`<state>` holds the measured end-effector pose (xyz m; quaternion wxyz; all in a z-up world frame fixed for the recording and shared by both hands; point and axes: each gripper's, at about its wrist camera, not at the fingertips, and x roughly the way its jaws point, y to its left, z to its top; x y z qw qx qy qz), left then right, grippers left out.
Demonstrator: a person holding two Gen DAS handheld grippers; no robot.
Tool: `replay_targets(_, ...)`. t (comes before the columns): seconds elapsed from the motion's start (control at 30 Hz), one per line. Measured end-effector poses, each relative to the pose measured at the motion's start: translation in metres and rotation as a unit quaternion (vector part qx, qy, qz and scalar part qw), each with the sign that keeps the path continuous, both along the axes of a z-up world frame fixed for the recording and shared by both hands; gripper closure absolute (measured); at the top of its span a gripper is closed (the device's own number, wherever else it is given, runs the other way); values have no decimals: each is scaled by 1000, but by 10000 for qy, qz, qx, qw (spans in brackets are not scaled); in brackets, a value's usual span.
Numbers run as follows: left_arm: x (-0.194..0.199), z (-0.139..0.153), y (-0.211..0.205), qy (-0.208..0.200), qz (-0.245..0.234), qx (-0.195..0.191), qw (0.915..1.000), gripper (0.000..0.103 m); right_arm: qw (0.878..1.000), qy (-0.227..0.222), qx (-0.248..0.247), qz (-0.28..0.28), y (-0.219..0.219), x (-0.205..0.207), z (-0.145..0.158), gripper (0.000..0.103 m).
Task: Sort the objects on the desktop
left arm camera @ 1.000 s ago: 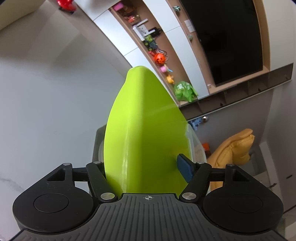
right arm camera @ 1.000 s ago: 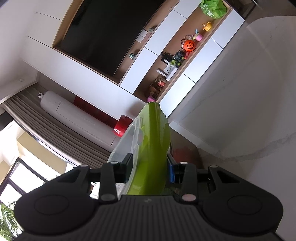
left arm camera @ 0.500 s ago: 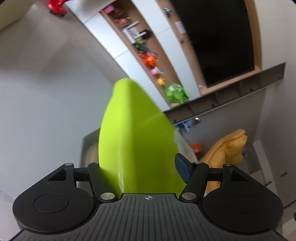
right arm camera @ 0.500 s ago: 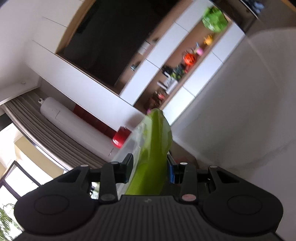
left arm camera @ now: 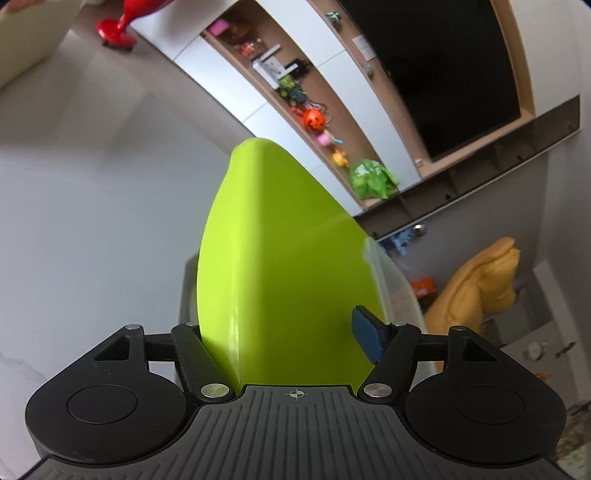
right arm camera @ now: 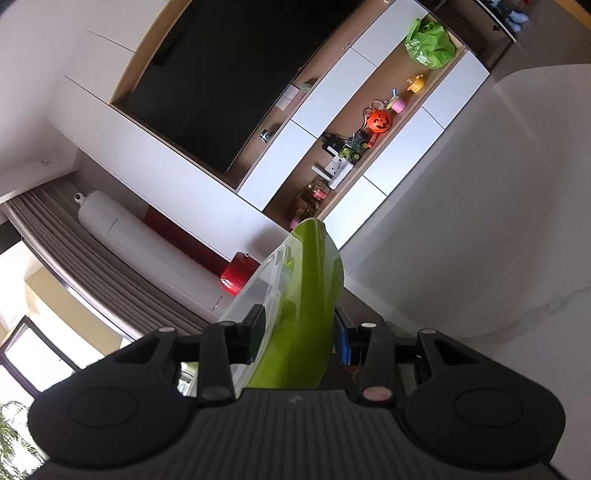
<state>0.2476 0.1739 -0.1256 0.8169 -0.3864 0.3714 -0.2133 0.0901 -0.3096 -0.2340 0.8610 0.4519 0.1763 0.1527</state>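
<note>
Lime-green lid (left arm camera: 280,266) on clear plastic box (left arm camera: 391,280), held up off the table between both grippers, seen edge-on and tilted. Left gripper (left arm camera: 288,332) astride the wide face of the lid, blue pad (left arm camera: 367,338) of the right-hand finger against the lid's edge, other finger hidden behind the green surface; jaws opening at this moment, lid between them. Pointing slightly downward, camera rolled so the wall unit runs diagonally. Right gripper (right arm camera: 295,332) clamped on the narrow rim of lid (right arm camera: 314,295) and box (right arm camera: 258,291), pad pressing each side; jaws opening slightly, stack pinched between them. Nearly level, strongly rolled. Lid tip reaching past both sets of fingers toward the far room. White marble table (left arm camera: 74,203) below left of the lid, bare surface near the box. Red vase (left arm camera: 118,26) well apart at the far table edge. Beyond: shelf with orange pumpkin toy (left arm camera: 314,120), green bag (left arm camera: 371,179), dark screen (right arm camera: 221,81); yellow cushion (left arm camera: 476,284) off to the right.
</note>
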Motion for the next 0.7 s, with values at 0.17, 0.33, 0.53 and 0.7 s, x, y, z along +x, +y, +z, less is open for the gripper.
replay_targets(0.17, 5, -7, 2, -13, 122, 31, 9999, 25, 10000, -10, 90, 37, 1, 4, -3, 58)
replay_targets(0.33, 6, -4, -3, -160, 115, 191, 9996, 21, 10000, 7, 15, -62, 3, -3, -4, 50)
replay_targets(0.53, 1, -2, 16, -155, 423, -142, 9989, 10, 9994, 104, -245, -226, 7, -7, 1, 38)
replay_targets(0.7, -27, 10, 35, -463, 962, -500, 9930, 9, 9996, 52, -45, -292, 8, -13, 0, 49)
